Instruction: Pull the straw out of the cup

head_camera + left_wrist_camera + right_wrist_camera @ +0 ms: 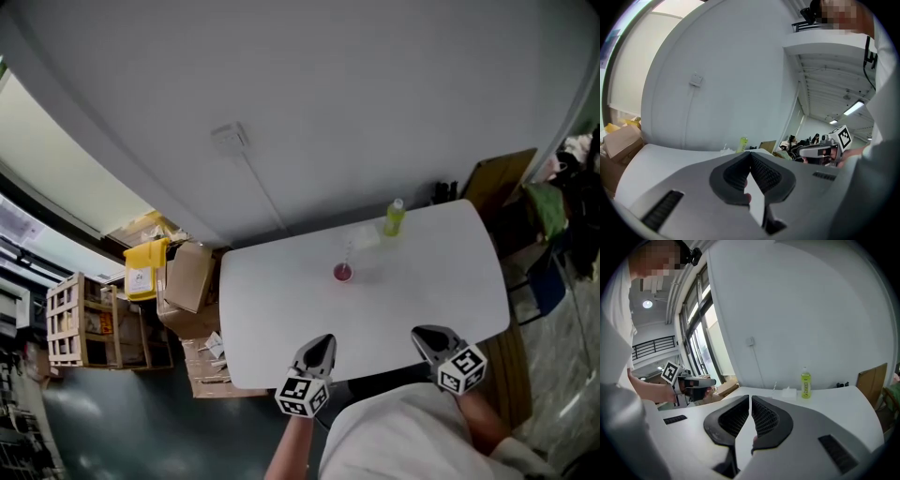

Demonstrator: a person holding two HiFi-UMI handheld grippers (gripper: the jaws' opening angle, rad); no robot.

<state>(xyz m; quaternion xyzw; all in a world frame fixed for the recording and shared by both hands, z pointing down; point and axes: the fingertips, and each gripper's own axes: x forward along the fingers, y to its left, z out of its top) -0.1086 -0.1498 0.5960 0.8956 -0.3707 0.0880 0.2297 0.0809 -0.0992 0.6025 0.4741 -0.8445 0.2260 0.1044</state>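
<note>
A small pink cup [343, 273] stands mid-table on the white table [272, 319], with a thin clear straw [348, 251] upright in it. My left gripper [322, 341] and my right gripper [427, 334] hover at the near edge, both well short of the cup. Both are shut and hold nothing. In the left gripper view the shut jaws [750, 154] hide most of the cup. In the right gripper view the straw [775, 386] rises just beyond the shut jaws [750, 397], and the left gripper [691, 382] shows at the left.
A green bottle [394, 217] and a white tissue pack [367, 236] stand at the table's far side, near the wall. Cardboard boxes [187, 277], a yellow bin [145, 267] and a wooden crate [75, 319] sit left of the table. A brown board [497, 183] leans at the right.
</note>
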